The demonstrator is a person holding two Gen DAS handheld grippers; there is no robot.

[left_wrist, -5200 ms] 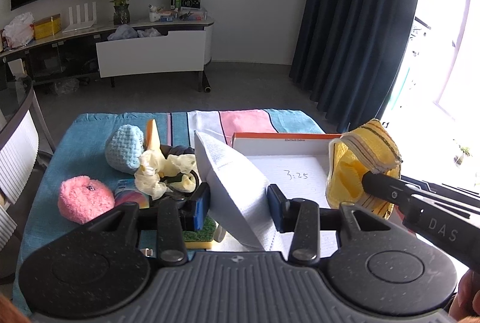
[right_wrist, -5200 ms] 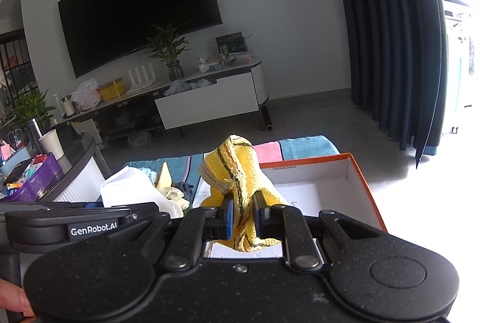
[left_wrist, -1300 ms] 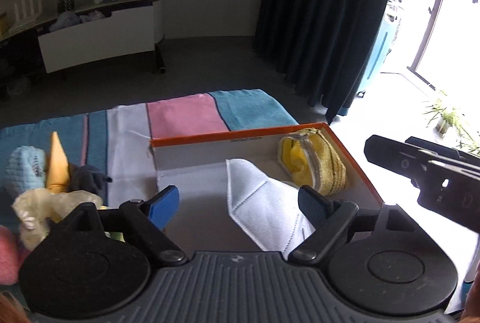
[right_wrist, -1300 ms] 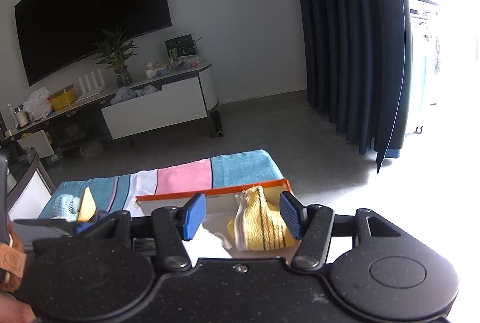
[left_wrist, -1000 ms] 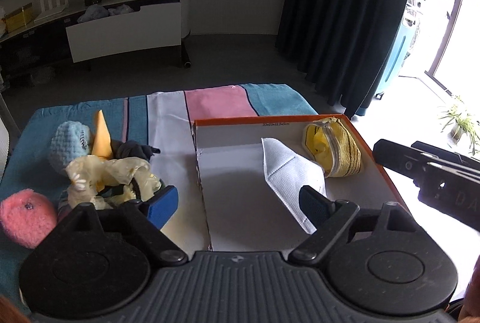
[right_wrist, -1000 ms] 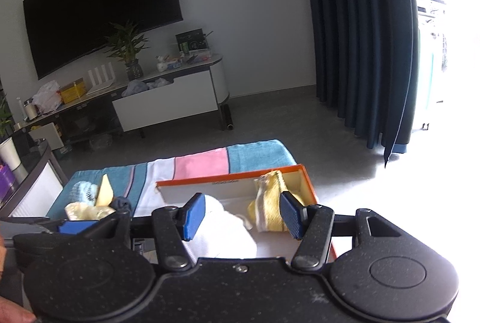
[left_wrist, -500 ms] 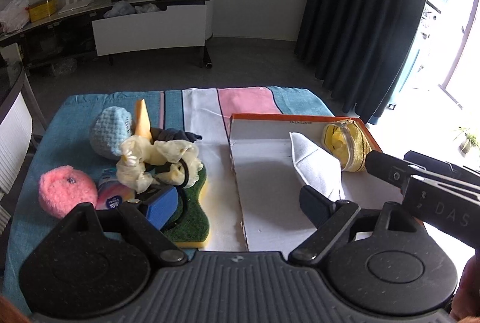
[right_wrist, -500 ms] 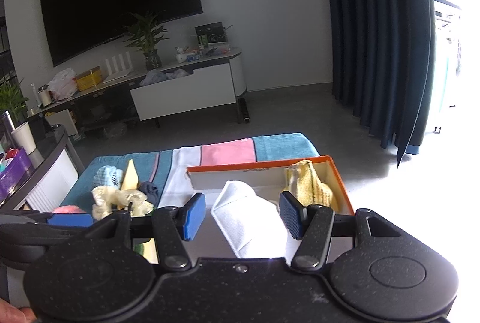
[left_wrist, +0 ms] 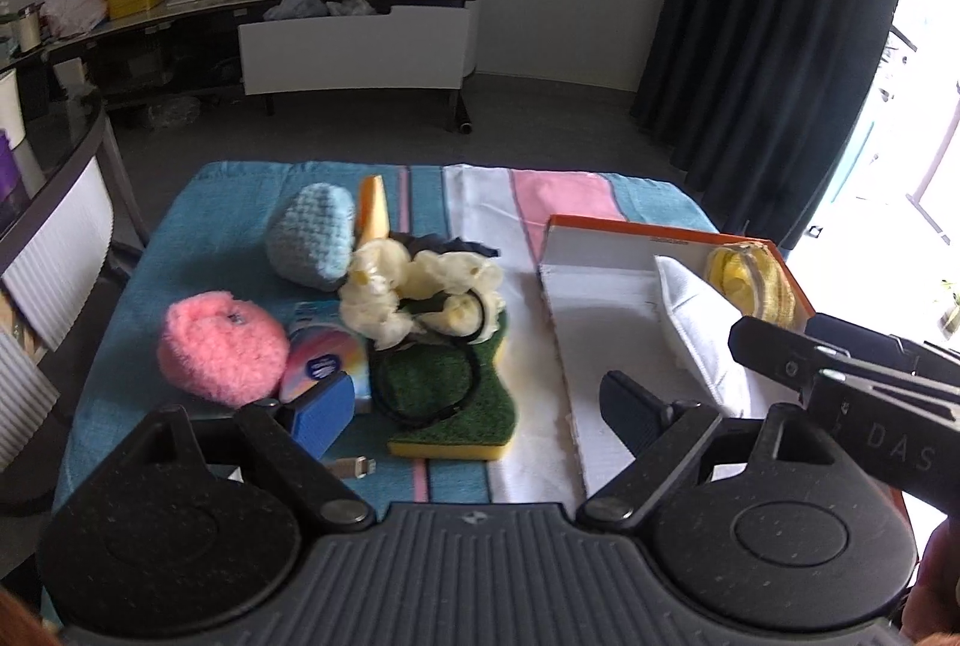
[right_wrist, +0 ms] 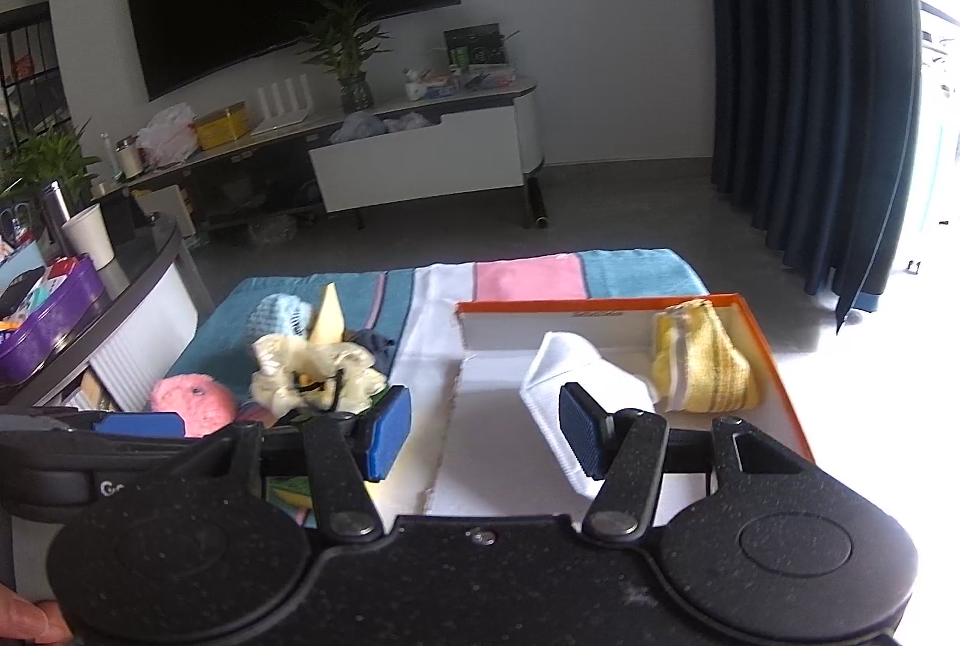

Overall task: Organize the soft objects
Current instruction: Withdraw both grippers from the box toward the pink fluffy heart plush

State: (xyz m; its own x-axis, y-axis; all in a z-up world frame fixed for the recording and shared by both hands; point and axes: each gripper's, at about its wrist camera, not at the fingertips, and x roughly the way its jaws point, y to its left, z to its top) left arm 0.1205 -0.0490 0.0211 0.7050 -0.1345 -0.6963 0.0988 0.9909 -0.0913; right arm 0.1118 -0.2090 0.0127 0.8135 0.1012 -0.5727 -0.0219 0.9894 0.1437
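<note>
An orange-rimmed white box (left_wrist: 606, 224) (right_wrist: 600, 306) lies on the striped cloth at the right. Inside it rest a white face mask (left_wrist: 699, 316) (right_wrist: 576, 364) and a yellow striped cloth (left_wrist: 750, 280) (right_wrist: 699, 364). Left of the box sits a pile: a pink fluffy ball (left_wrist: 219, 346) (right_wrist: 192, 400), a light blue knitted piece (left_wrist: 312, 238), a cream scrunchie (left_wrist: 414, 286) (right_wrist: 312, 370) and a green-and-yellow sponge (left_wrist: 456, 400) with a black hair band on it. My left gripper (left_wrist: 474, 412) is open above the sponge and the box's near edge. My right gripper (right_wrist: 483, 433) is open over the box, empty.
A striped cloth (left_wrist: 540, 190) in teal, white and pink covers the table. A yellow wedge (left_wrist: 372, 214) and a small round tin (left_wrist: 324, 358) lie in the pile. A ribbed chair (left_wrist: 48, 250) stands at the left. A TV console (right_wrist: 420, 153) is across the floor, dark curtains to the right.
Both grippers have swung left across the table, so the box has slid right in both views and the pile of soft things has come into fuller view. Neither holds anything.
</note>
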